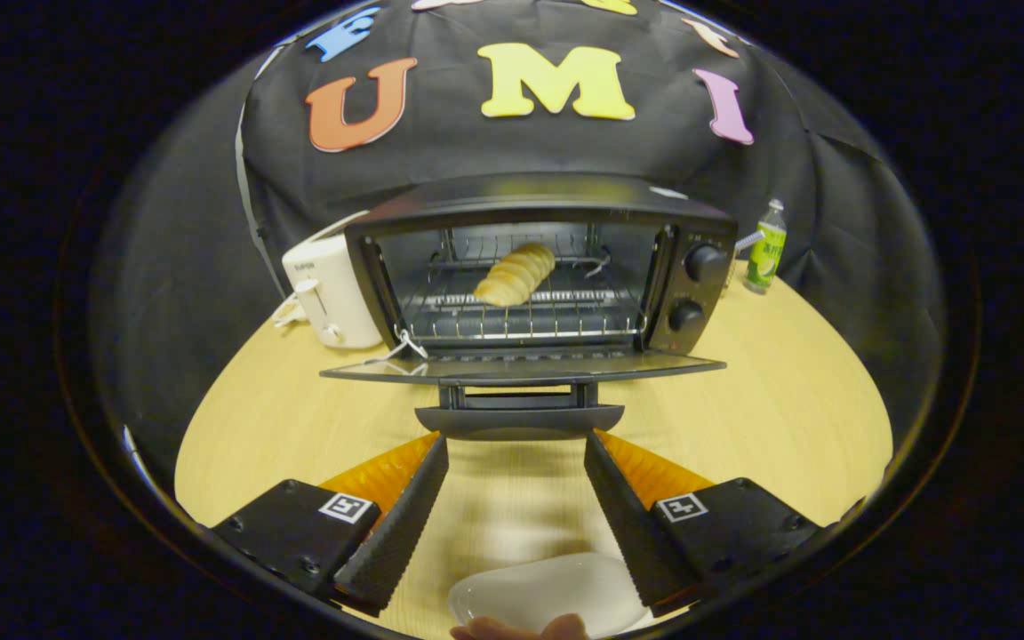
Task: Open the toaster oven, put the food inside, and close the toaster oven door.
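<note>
A black toaster oven (530, 276) stands on the wooden table (770, 418) ahead of me, its glass door (521, 366) folded down flat toward me. The door's handle (519, 420) sits just beyond my fingertips. A ridged golden bread roll (516, 274) lies on the wire rack (521, 322) inside the oven. My gripper (516, 444) is open, with nothing between its fingers. A white plate (548, 591) lies on the table below and between the fingers, bare, with a person's fingertips (521, 629) at its near rim.
A white pop-up toaster (330, 289) stands against the oven's left side. A green bottle (765, 249) stands behind the oven to the right. Two knobs (694, 286) sit on the oven's right panel. Bare tabletop lies on both sides of the door.
</note>
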